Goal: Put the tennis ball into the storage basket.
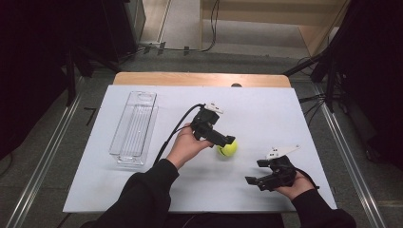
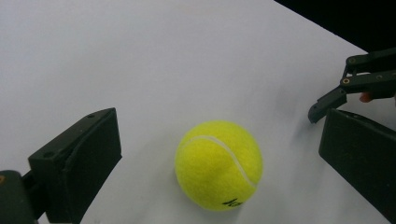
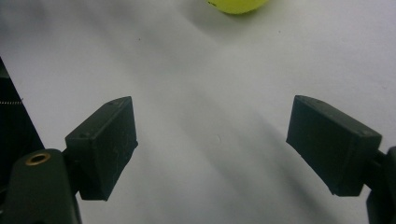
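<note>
The tennis ball (image 2: 218,165) rests on the white tabletop (image 1: 266,114), between the left gripper (image 1: 227,142)'s spread jaws, untouched. Light, springy, fuzzy and apt to roll, it likely wants squeezing across its middle. The right gripper (image 1: 254,176), nearer and right, gapes with nothing held.

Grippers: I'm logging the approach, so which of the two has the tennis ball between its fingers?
The left gripper: tennis ball between its open fingers. The right gripper brackets bare table.

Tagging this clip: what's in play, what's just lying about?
In play (likely): ball, between the open jaws of the left gripper; clear tray, a guess.
Idle: right gripper, open over bare table; floor cables.
</note>
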Available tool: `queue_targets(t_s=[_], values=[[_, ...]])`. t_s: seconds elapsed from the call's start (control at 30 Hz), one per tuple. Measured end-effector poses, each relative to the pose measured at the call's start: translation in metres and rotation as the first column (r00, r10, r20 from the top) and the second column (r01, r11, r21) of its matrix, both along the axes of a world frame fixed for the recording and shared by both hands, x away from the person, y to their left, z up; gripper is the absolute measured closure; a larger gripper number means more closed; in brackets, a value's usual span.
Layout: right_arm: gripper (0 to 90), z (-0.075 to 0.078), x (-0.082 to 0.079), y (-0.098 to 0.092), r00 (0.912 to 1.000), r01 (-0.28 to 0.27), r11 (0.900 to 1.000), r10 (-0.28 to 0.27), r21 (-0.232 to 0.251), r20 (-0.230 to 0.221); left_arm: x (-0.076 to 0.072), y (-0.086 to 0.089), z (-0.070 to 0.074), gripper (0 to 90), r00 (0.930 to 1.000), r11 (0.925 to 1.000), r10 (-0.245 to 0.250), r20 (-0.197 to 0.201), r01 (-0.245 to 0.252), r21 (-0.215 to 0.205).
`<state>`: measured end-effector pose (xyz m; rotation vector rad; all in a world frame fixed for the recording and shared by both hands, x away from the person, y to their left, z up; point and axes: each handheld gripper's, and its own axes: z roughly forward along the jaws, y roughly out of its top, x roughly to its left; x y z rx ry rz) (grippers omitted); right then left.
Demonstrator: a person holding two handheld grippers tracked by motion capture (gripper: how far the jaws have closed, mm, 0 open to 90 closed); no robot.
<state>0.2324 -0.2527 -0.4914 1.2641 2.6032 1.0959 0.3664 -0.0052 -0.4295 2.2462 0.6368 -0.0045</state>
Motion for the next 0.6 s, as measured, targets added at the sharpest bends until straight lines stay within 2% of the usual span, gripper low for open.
queue_targets(t_s=[0.07, 0.3, 0.4, 0.6], values=[[13.9, 0.0, -0.001, -0.001, 1.0, -0.003, 1.0, 0.003, -0.004, -0.001, 0.0, -0.002, -0.002, 0.0, 1.0, 1.0, 0.005, -0.003, -0.005, -0.009], [13.9, -0.001, -0.002, -0.002, 1.0, 0.002, 1.0, -0.002, 0.0, -0.001, -0.003, -0.01, -0.007, 0.0, 0.9999, 1.0, -0.001, 0.012, 0.001, -0.001], [14.0, 0.0, -0.002, -0.002, 1.0, 0.002, 1.0, -0.002, 0.0, -0.001, -0.004, -0.011, -0.008, 0.0, 0.9999, 0.9999, 0.001, 0.012, -0.001, -0.014], [14.0, 0.0, -0.002, -0.002, 1.0, 0.001, 1.0, -0.001, 0.0, -0.002, -0.005, -0.012, -0.012, 0.0, 0.9998, 0.9999, -0.001, 0.017, 0.001, -0.016]])
